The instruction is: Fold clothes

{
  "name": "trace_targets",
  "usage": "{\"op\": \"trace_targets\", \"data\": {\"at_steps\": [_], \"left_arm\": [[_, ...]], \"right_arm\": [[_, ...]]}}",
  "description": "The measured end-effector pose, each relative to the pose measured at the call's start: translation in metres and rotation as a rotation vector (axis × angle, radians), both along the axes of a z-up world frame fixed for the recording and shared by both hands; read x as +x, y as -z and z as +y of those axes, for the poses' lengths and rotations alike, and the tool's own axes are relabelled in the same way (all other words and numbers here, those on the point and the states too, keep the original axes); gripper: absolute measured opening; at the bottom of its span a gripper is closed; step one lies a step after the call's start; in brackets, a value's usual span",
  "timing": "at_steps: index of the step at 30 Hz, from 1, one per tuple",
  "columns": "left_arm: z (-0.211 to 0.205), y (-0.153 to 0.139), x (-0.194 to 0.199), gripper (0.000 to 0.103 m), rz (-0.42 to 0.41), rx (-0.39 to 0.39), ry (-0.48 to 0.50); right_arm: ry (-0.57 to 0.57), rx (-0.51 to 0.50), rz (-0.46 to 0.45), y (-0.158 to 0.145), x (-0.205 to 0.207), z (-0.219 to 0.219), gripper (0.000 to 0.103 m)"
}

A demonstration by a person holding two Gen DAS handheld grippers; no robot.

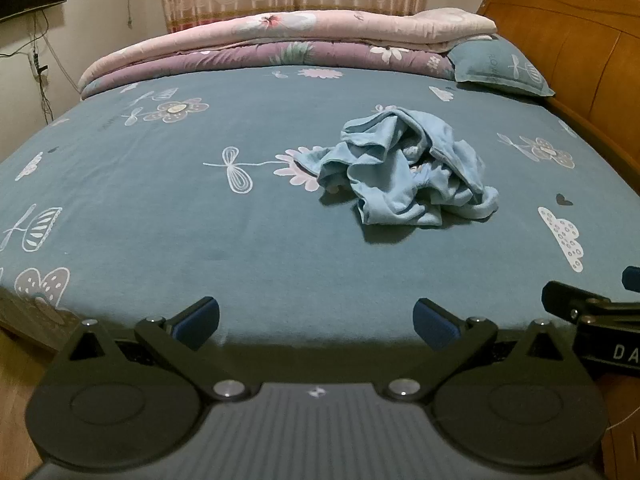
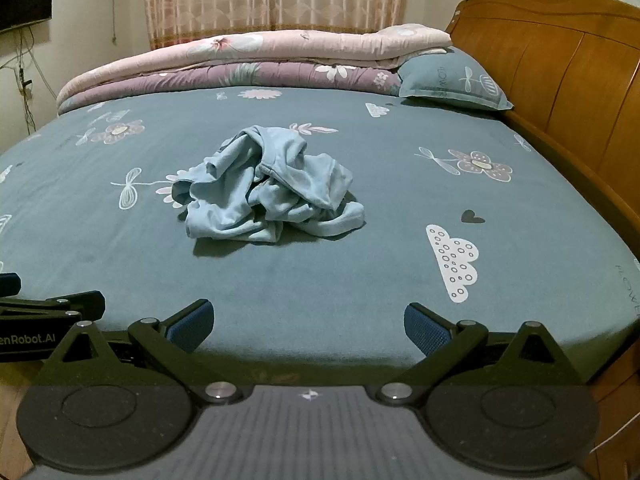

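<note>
**Bedroom, crumpled garment on the bed**

Teal flower-print bedsheet (image 2: 360,280) carries a crumpled light-blue cotton garment (image 2: 268,188), lying ahead of both grippers. Left gripper (image 1: 316,322) and right gripper (image 2: 308,326) hover at the bed's near edge, jaws spread wide, empty.

You see soft, crumpled cloth in the garment (image 2: 268,188), a matt cotton-like sheet (image 2: 320,280), and a glossy wooden headboard (image 2: 560,72) upper right.
</note>
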State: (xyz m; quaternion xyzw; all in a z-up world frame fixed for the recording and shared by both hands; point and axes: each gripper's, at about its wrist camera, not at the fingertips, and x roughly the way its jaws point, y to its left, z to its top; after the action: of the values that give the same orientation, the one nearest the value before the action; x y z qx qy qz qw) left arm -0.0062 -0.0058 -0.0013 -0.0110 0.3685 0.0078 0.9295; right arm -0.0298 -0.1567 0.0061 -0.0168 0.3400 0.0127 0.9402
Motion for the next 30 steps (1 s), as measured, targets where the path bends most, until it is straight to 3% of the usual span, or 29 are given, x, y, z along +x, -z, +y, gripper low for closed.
{"op": "trace_targets", "data": {"at_steps": [30], "left_arm": [[-0.003,0.014,0.019,0.103,0.033,0.007,-0.01]], "right_arm": [[0.001,0.006,0.042,0.014,0.021,0.0,0.103]]}}
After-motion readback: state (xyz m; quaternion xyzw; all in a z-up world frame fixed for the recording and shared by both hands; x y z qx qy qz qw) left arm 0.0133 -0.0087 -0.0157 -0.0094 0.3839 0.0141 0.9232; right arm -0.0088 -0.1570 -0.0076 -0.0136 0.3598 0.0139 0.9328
